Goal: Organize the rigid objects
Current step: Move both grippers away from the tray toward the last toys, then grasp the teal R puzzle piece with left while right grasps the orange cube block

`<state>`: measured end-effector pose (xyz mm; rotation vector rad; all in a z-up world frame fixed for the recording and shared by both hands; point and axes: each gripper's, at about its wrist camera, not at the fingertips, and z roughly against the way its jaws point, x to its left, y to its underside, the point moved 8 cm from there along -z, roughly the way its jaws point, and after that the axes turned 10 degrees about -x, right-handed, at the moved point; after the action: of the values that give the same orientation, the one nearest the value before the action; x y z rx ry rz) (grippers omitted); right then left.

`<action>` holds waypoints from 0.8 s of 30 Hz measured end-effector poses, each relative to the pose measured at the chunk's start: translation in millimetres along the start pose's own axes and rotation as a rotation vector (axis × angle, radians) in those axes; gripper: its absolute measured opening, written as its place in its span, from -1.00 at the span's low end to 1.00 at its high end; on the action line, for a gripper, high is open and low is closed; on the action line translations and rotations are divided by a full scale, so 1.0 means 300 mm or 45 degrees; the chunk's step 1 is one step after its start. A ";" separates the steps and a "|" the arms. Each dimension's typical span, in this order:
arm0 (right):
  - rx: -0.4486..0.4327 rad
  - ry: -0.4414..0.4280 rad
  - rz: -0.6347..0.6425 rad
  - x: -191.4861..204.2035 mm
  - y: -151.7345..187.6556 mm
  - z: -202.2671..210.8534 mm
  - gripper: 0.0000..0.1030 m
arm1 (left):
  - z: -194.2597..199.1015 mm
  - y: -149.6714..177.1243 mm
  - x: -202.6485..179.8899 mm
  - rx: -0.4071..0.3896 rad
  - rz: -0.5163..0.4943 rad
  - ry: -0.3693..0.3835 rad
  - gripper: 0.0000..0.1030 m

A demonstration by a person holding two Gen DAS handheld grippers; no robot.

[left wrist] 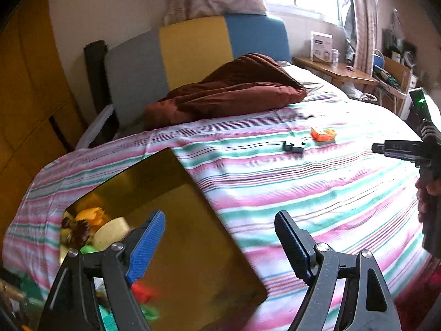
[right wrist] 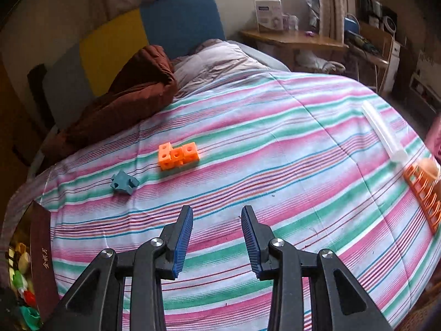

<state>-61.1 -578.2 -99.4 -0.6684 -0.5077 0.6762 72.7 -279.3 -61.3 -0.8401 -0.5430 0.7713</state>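
The left gripper [left wrist: 220, 237] stands wide and empty above the box [left wrist: 176, 220] at near left. The right gripper [right wrist: 216, 237], narrow and empty, faces the orange blocks [right wrist: 178, 155] and blue piece [right wrist: 124, 183] farther off. The soft, striped bedcover [right wrist: 275, 143] could let either one tip or slide when pinched.

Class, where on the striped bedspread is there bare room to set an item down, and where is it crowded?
Free: the wide stretch between the orange blocks and the orange rack. Crowded: the box of toys at the left edge.
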 end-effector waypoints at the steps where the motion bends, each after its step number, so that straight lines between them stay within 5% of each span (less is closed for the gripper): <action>1: 0.012 -0.006 -0.012 -0.001 0.002 -0.005 -0.30 | -0.015 -0.007 -0.016 0.006 -0.006 0.009 0.60; 13: 0.029 -0.055 -0.086 0.002 -0.004 0.002 -0.28 | -0.189 -0.060 -0.192 0.084 -0.061 0.118 0.60; 24: 0.053 -0.093 -0.154 0.003 -0.004 0.005 -0.27 | -0.466 -0.128 -0.300 0.269 0.124 0.227 0.59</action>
<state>-61.0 -577.6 -97.3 -0.5704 -0.5953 0.5977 129.2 -429.1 -120.1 -0.7339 -0.2586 0.8178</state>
